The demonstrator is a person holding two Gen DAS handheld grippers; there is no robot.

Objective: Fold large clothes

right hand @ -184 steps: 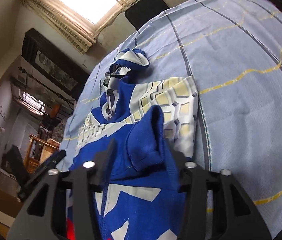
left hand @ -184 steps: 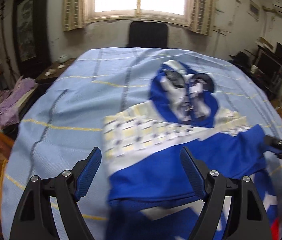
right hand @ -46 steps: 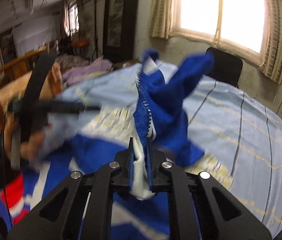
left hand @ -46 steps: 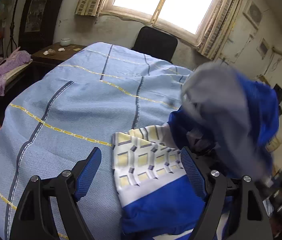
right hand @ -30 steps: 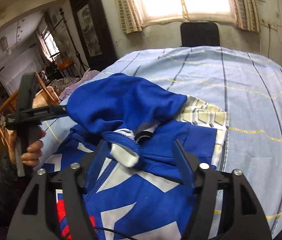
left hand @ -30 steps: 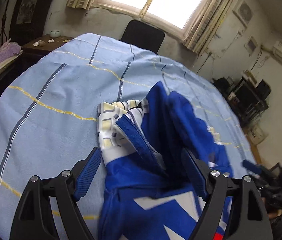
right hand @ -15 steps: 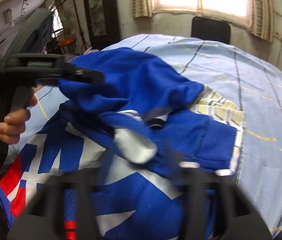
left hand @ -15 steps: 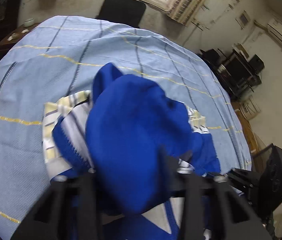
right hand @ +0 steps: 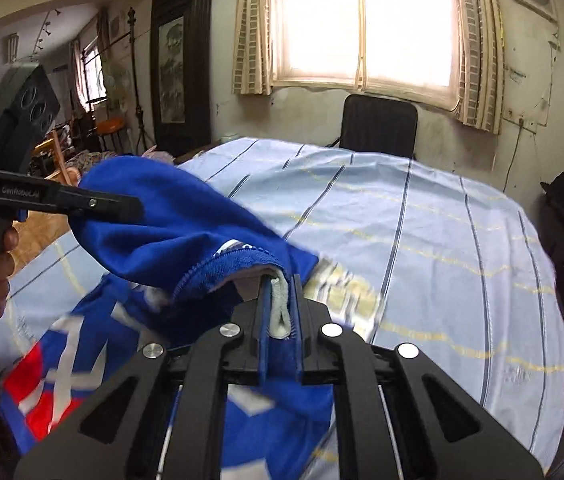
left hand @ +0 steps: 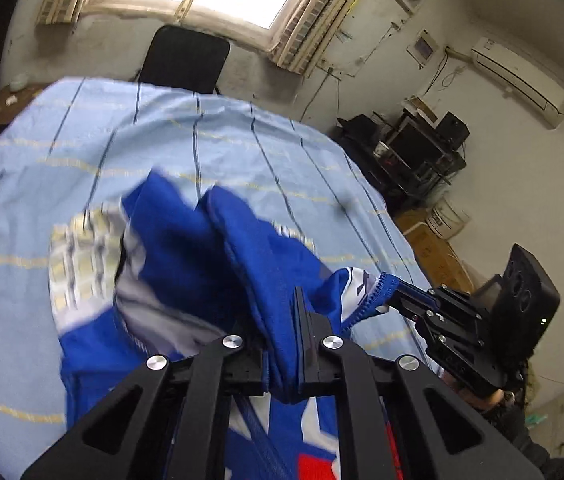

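A blue fleece hooded jacket (left hand: 201, 264) is lifted above a light-blue striped cloth-covered surface (left hand: 81, 152), clenched at its hood edge by both the left tongs (left hand: 282, 344) and right tongs (right hand: 279, 312).

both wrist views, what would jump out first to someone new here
The blue jacket, bunched and lifted off the striped sheet in the middle of both views. Each tool is shut on a fold of it: the left tool low in its own view, the right tool likewise. Behind, a bright window with a black chair under it.
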